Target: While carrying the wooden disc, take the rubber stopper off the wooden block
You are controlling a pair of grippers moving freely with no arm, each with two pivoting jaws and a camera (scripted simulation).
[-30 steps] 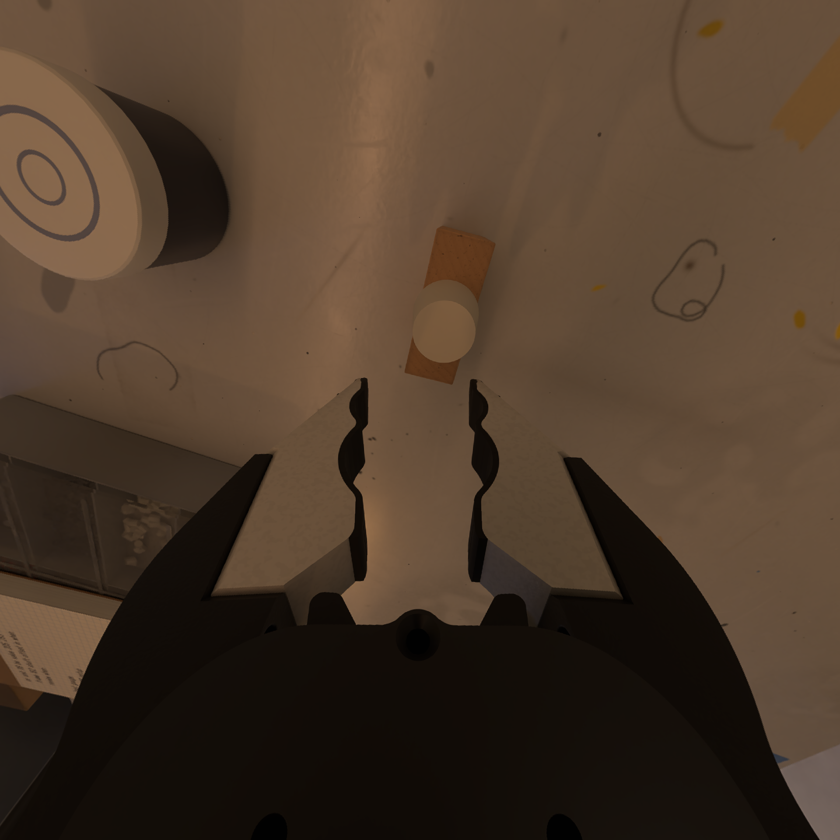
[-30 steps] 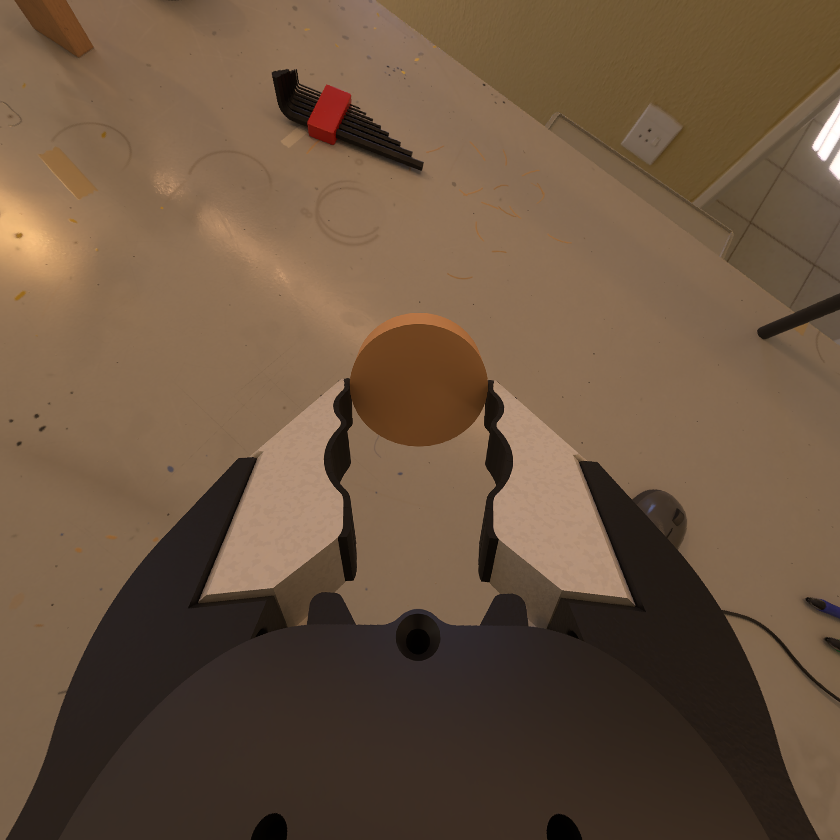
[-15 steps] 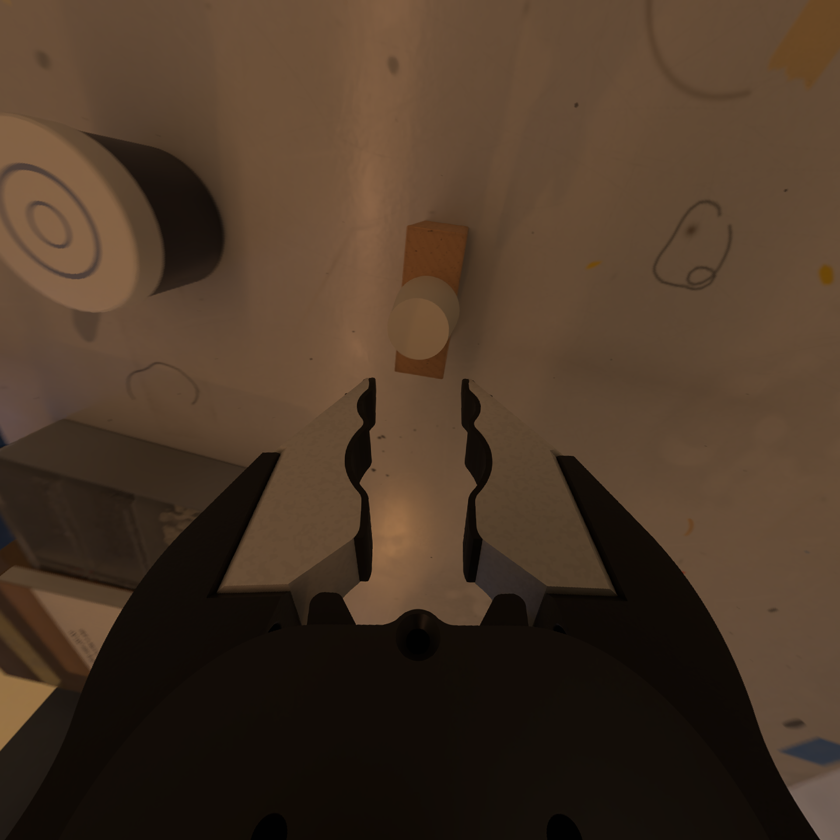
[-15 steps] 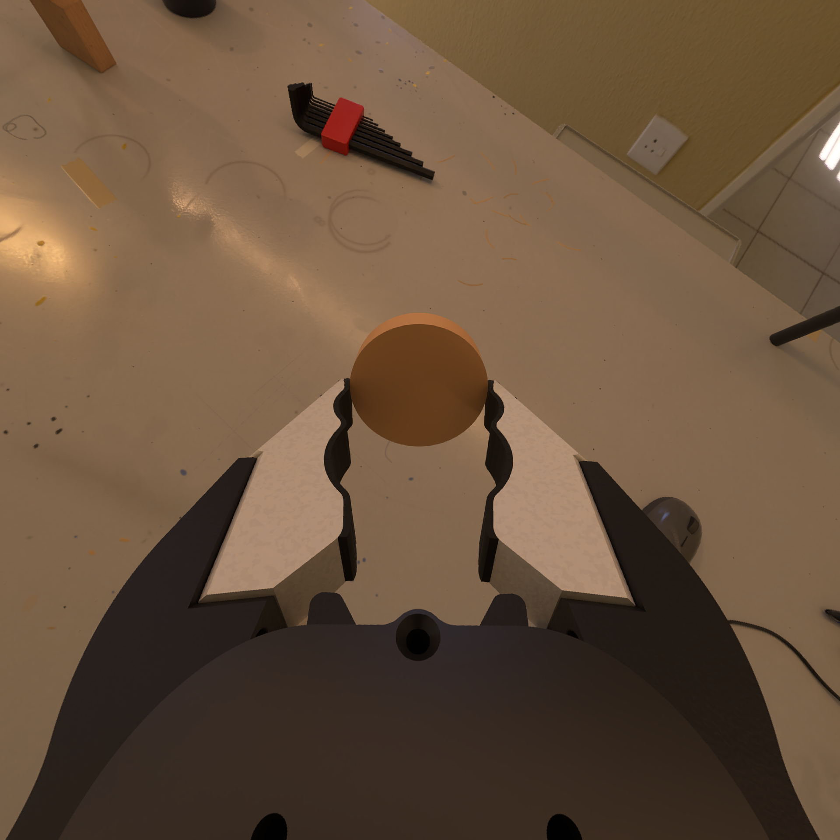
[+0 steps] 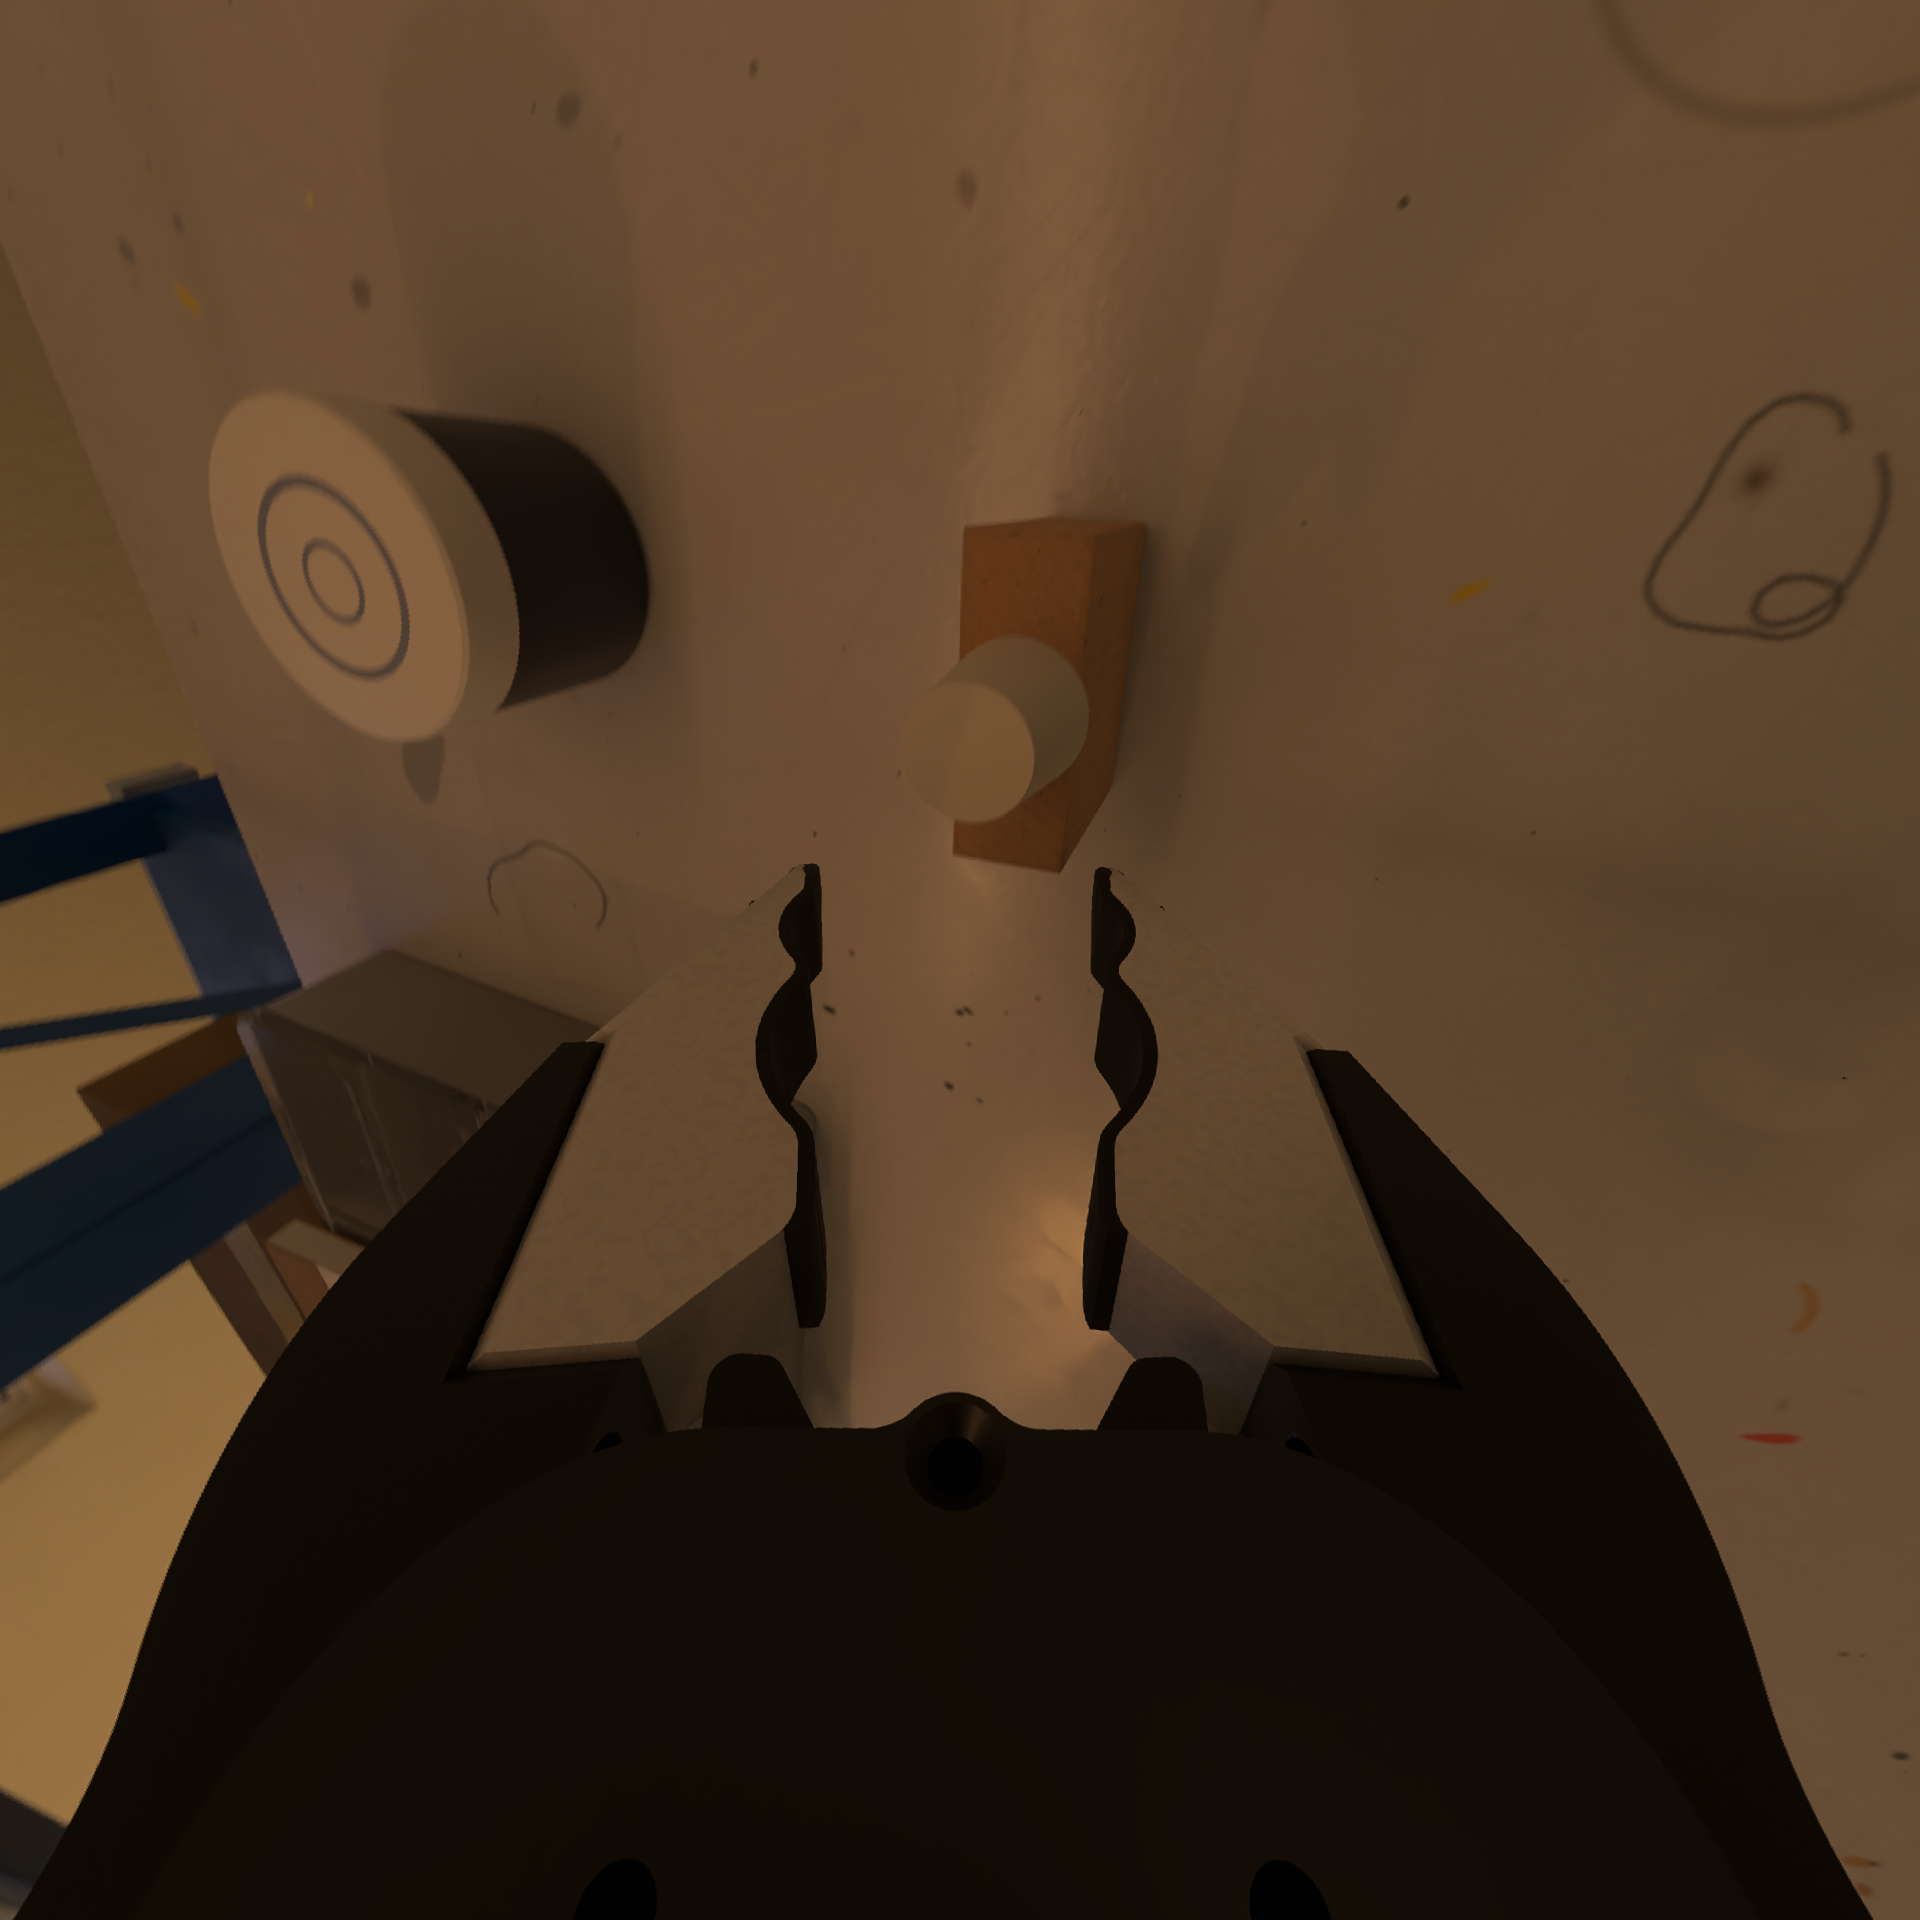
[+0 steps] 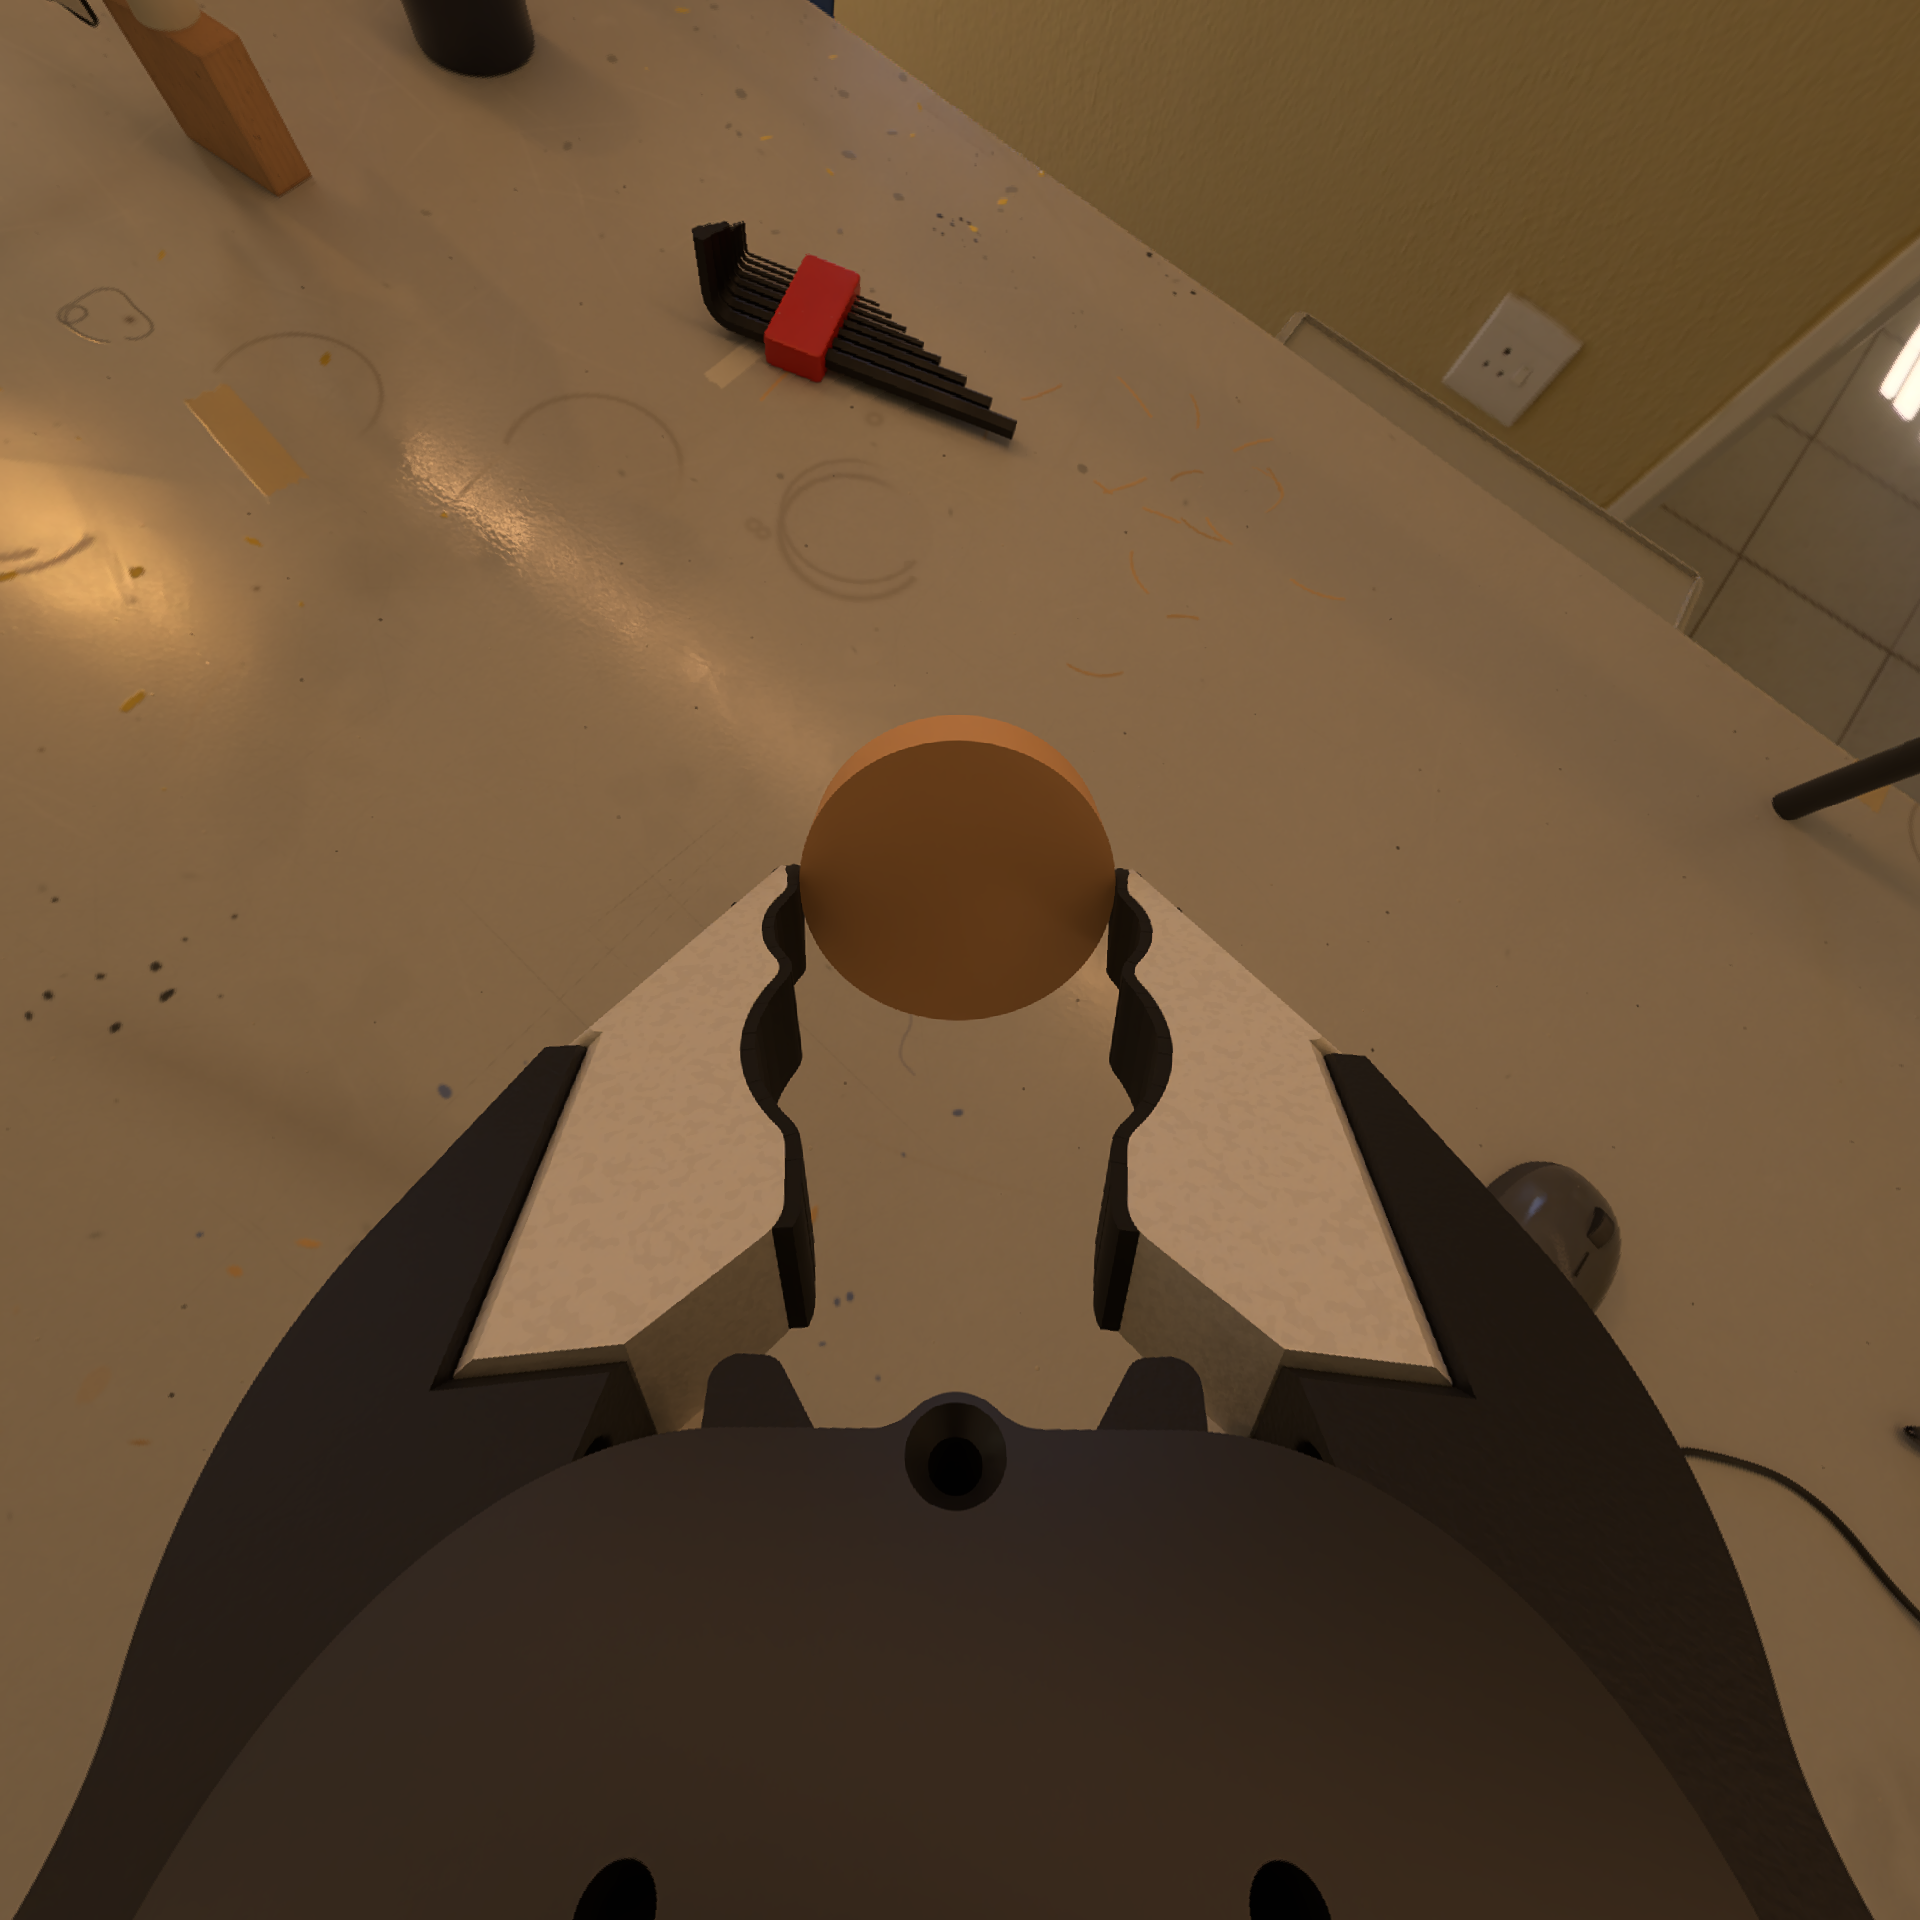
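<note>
In the left wrist view a cream rubber stopper stands on a brown wooden block on the table. My left gripper is open and empty, above and just short of the block, with nothing between its fingers. In the right wrist view my right gripper is shut on a round brown wooden disc, held by its edge at the fingertips above the table. The wooden block also shows at that view's top left, the stopper barely in frame on it.
A black cylinder with a white ringed top stands left of the block. A grey box and blue bars lie at the table's left edge. A hex key set with a red holder and a grey mouse lie on the table.
The left gripper has opened wider and shifted, so the block and stopper now sit slightly right of centre. The right gripper has drifted with the disc still held; the block has come into its view.
</note>
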